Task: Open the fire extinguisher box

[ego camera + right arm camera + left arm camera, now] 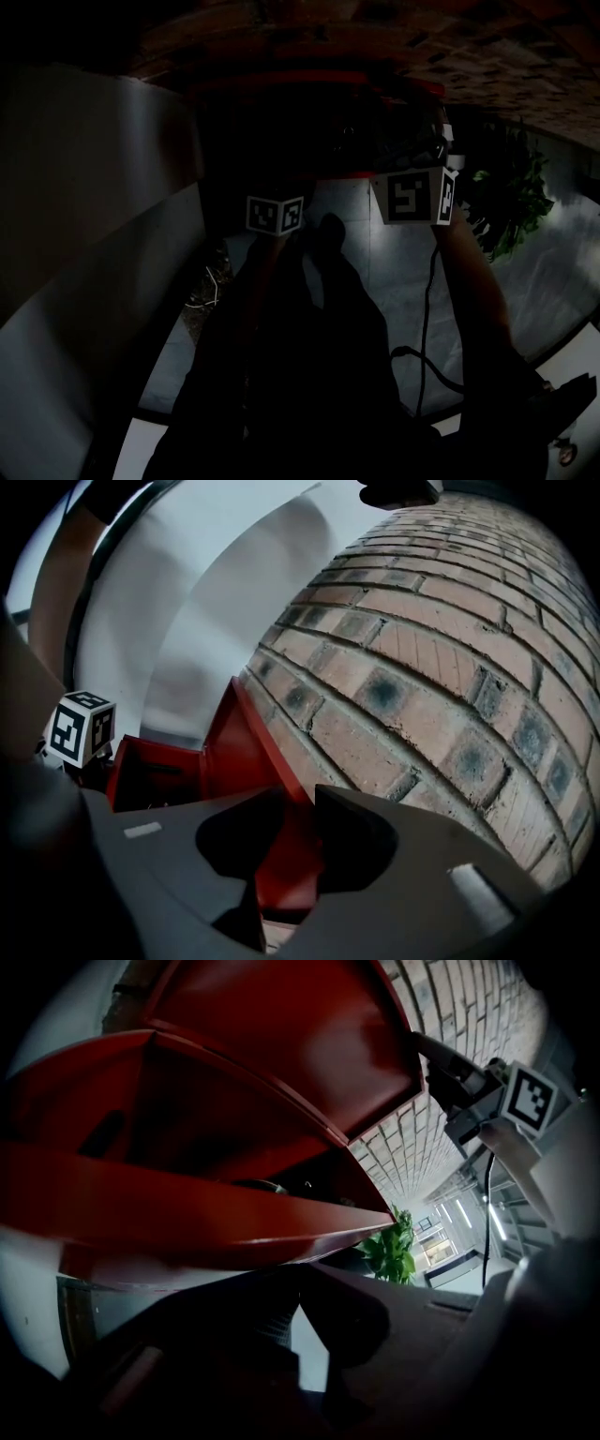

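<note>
The red fire extinguisher box point(187, 1213) hangs on a brick wall, and its door point(281, 1026) is swung up and open. In the head view the box point(309, 86) is dark. My right gripper point(298, 803) is shut on the edge of the red door point(234, 752); from the left gripper view it point(427, 1049) sits at the door's right corner. My left gripper point(296, 1274) is just under the box's lower rim, its tips together. Whether they pinch the rim I cannot tell. Both marker cubes show below the box, the left point(275, 214) and the right point(412, 195).
The brick wall point(422, 667) runs right beside the door. A green plant point(511, 202) stands to the right on the pale floor. A white curved wall panel point(84, 187) is at the left. A cable point(427, 309) hangs from the right gripper.
</note>
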{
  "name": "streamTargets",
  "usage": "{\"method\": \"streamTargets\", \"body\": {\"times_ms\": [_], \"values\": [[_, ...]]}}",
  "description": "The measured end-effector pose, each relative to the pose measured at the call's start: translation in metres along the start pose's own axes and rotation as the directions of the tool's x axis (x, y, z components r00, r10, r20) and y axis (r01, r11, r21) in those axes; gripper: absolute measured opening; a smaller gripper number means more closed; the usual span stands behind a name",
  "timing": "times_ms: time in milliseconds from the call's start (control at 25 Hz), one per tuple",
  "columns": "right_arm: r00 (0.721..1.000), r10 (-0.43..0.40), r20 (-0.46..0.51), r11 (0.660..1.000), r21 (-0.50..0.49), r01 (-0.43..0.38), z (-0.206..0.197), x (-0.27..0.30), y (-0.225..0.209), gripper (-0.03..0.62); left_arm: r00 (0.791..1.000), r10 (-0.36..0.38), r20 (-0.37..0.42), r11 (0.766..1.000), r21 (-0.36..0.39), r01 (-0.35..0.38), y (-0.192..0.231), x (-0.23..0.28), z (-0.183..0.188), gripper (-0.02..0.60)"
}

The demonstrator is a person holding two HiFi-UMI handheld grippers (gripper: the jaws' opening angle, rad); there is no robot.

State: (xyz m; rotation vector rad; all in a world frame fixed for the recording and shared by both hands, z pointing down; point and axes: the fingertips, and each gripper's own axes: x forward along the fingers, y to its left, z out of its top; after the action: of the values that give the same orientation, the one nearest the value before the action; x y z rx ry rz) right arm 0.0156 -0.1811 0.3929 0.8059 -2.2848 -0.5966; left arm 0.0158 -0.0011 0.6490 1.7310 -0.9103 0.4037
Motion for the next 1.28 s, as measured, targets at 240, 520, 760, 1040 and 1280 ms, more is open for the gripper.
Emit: {"method": "streamTargets", "body": {"times_ms": [240, 520, 760, 1040, 1280], "values": [[0.999, -0.037, -0.008, 0.999, 0.008, 0.037, -0.002, 0.007, -0.007, 0.095, 1.000, -0.026, -0.014, 0.999, -0.019, 0.026, -0.002, -0.001, -0.002, 0.003], [0.999, -0.039, -0.009, 0.999, 0.025, 0.039, -0.003, 0.017, -0.015, 0.100, 0.998, -0.041, -0.039, 0.999, -0.018, 0.040, -0.001, -0.001, -0.001, 0.003], [1.000, -0.017, -0.018, 0.999, 0.042, 0.018, -0.009, 0.013, -0.018, 0.156, 0.998, -0.036, -0.053, 0.999, -0.029, 0.035, 0.002, 0.002, -0.003, 0.003], [1.000, 0.010, -0.026, 0.999, 0.032, -0.009, -0.008, -0.008, -0.016, 0.166, 0.998, -0.036, -0.052, 0.999, -0.042, 0.034, 0.003, 0.004, -0.002, 0.003], [0.992, 0.126, -0.031, 0.977, 0.178, -0.118, -0.012, -0.021, 0.005, 0.081, 0.998, -0.031, -0.053, 0.998, -0.059, 0.028, 0.001, 0.003, 0.000, 0.003]]}}
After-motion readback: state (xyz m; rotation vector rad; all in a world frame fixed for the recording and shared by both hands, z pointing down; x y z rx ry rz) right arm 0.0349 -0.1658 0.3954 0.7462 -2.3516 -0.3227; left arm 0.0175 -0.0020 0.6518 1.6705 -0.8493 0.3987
